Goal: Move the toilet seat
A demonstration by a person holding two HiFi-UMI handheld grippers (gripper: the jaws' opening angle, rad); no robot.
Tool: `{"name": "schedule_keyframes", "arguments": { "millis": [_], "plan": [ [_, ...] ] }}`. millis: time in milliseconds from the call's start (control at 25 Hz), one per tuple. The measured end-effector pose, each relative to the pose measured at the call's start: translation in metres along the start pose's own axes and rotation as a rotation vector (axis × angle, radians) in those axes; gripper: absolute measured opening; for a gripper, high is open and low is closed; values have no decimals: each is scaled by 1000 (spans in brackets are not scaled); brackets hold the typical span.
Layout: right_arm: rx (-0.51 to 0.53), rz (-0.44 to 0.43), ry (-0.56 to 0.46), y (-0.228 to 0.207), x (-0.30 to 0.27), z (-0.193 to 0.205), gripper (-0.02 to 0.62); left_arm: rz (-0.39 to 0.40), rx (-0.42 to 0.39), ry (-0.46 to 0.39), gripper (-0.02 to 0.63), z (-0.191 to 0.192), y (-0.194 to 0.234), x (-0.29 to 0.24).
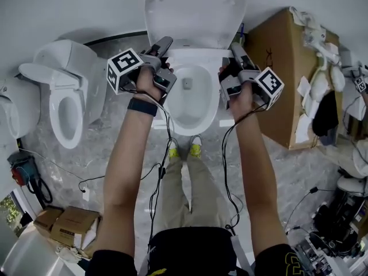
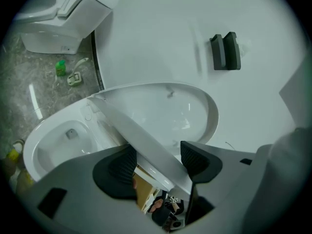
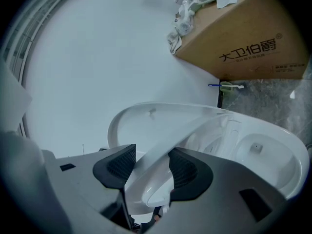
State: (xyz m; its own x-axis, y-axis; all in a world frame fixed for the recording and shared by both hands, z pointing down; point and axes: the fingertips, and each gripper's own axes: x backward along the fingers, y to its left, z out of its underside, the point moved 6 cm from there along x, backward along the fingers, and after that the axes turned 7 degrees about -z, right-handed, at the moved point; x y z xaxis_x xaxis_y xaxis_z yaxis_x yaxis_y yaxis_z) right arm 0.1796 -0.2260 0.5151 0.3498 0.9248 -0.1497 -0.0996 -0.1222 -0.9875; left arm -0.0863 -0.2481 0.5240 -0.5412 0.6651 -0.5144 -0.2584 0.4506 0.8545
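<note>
A white toilet stands against the wall, its lid [image 1: 195, 10] raised upright above the bowl [image 1: 214, 105]. The toilet seat [image 2: 136, 135] stands tilted just in front of the lid [image 2: 161, 106], seen edge-on. My left gripper [image 1: 164, 48] is at the seat's left rim; the rim runs between its jaws [image 2: 158, 160], with a gap showing beside the left pad. My right gripper [image 1: 237, 52] straddles the seat's right rim [image 3: 165, 135], which passes between its pads [image 3: 148, 167] without being pinched.
A second toilet [image 1: 66, 96] stands to the left. A large cardboard box [image 1: 276, 68] with rags on top is close on the right. Smaller boxes [image 1: 66, 223] lie at the lower left. The person's shoes [image 1: 184, 149] are at the bowl's front; cables hang from both grippers.
</note>
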Motion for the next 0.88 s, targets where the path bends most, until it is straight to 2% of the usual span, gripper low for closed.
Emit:
{"name": "schedule_keyframes", "arguments": {
  "millis": [360, 880],
  "plan": [
    [-8, 43, 5, 0, -18, -11, 265, -58, 55, 0, 298, -10, -13, -9],
    [-59, 110, -28, 15, -74, -36, 267, -141, 129, -13, 302, -45, -49, -47]
  ]
}}
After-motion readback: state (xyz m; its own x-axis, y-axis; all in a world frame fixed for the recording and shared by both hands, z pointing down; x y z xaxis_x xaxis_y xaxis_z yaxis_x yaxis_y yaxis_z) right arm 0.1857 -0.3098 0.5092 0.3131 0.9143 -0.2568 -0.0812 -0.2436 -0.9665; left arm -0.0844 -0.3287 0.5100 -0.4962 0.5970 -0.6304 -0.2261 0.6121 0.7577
